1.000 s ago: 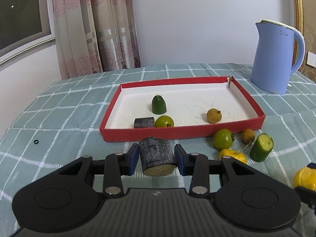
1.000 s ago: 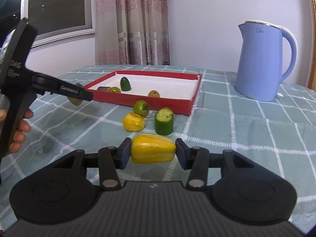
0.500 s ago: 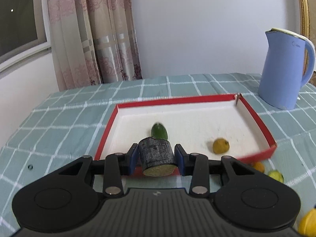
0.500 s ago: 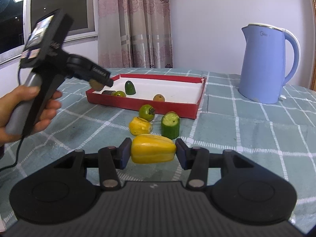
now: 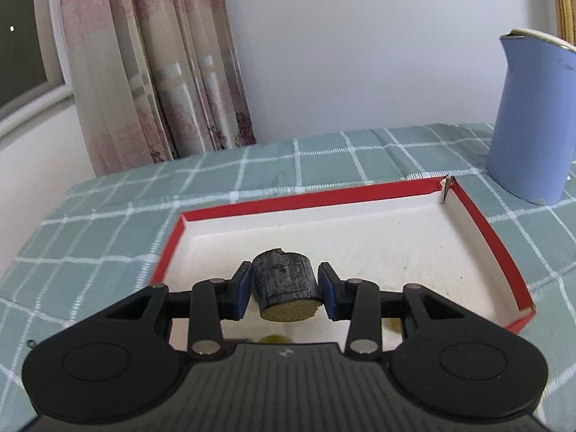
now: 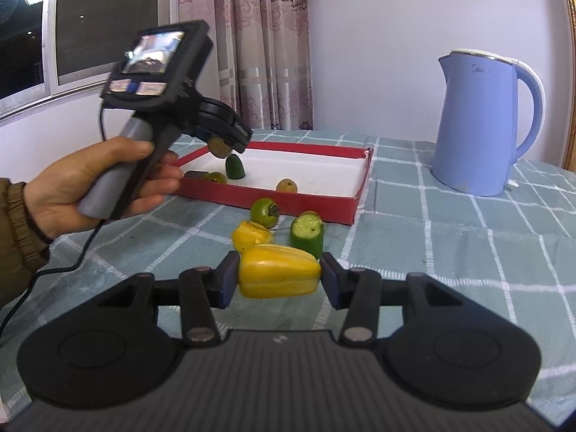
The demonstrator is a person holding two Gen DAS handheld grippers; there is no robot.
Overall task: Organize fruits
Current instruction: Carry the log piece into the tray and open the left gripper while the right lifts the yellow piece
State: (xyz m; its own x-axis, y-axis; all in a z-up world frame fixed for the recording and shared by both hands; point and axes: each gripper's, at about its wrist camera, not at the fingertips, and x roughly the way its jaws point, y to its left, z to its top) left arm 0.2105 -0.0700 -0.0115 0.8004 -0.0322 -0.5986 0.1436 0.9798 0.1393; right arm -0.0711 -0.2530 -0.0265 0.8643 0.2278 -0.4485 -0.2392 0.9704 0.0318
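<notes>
- you see a red tray (image 5: 489,237) with a white floor
- your tablecloth (image 6: 450,237) is teal, white-checked
- kettle (image 6: 478,133) pale blue
- curtain (image 5: 172,72) pink-patterned

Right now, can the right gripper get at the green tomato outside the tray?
Probably not yet. The right gripper is shut on the yellow fruit, so its jaws are full. The green tomato also sits behind the second yellow piece and cucumber stub.

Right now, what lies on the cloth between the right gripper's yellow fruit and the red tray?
In the right wrist view: a yellow fruit piece, a cut cucumber chunk and a green tomato, before the red tray.
</notes>
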